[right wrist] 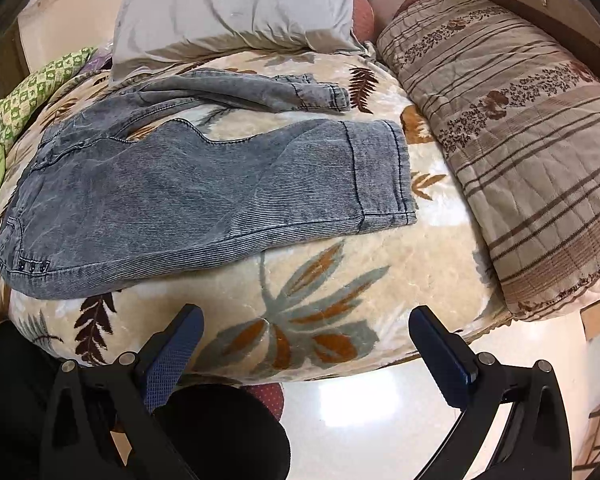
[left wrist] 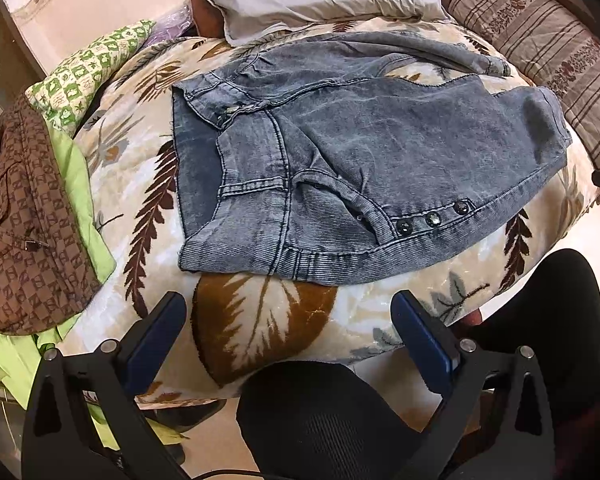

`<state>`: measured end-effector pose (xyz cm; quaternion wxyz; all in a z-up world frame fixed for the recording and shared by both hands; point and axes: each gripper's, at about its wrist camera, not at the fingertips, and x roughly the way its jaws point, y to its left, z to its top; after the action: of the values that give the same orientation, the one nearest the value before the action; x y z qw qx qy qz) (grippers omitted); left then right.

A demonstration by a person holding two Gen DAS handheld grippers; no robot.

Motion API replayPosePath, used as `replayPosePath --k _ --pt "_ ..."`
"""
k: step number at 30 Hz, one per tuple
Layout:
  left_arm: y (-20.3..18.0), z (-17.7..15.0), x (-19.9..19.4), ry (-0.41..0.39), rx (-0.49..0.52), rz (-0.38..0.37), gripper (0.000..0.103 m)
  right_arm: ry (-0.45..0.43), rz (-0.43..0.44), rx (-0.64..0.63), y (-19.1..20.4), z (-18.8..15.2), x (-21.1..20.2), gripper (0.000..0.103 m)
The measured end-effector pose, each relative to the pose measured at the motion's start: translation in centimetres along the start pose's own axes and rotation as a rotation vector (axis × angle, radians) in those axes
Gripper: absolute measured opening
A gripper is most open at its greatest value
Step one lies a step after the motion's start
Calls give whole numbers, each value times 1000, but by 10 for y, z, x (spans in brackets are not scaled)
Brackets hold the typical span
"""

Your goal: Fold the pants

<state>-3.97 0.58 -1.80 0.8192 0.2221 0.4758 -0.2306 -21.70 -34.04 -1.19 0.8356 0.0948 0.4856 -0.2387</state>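
Observation:
Grey washed denim pants [left wrist: 340,152] lie spread on a leaf-patterned blanket [left wrist: 260,320], waistband to the left, legs running right. In the right wrist view the pants [right wrist: 160,208] show both legs apart, the near leg's cuff [right wrist: 380,172] to the right and the far leg [right wrist: 260,88] bunched behind. My left gripper [left wrist: 288,312] is open and empty, just short of the waistband's near edge. My right gripper [right wrist: 306,328] is open and empty over the blanket, in front of the near leg.
A grey pillow [right wrist: 236,8] lies behind the pants. A striped folded quilt [right wrist: 520,140] lies to the right. Brown patterned cloth [left wrist: 24,220], green cloth [left wrist: 84,72] and light green fabric sit at the left. My dark knees [left wrist: 320,420] and the glossy floor [right wrist: 380,412] are below.

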Motion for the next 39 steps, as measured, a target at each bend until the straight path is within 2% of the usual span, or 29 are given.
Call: replayPosePath --k 11,20,39 --pt "-8 1 0 0 15 -15 103 -4 3 -24 2 7 2 103" --pt "-10 10 1 4 -22 -51 103 -2 6 -19 1 7 3 103" --pt "-28 21 5 21 6 -52 103 -3 28 -16 0 8 9 103"
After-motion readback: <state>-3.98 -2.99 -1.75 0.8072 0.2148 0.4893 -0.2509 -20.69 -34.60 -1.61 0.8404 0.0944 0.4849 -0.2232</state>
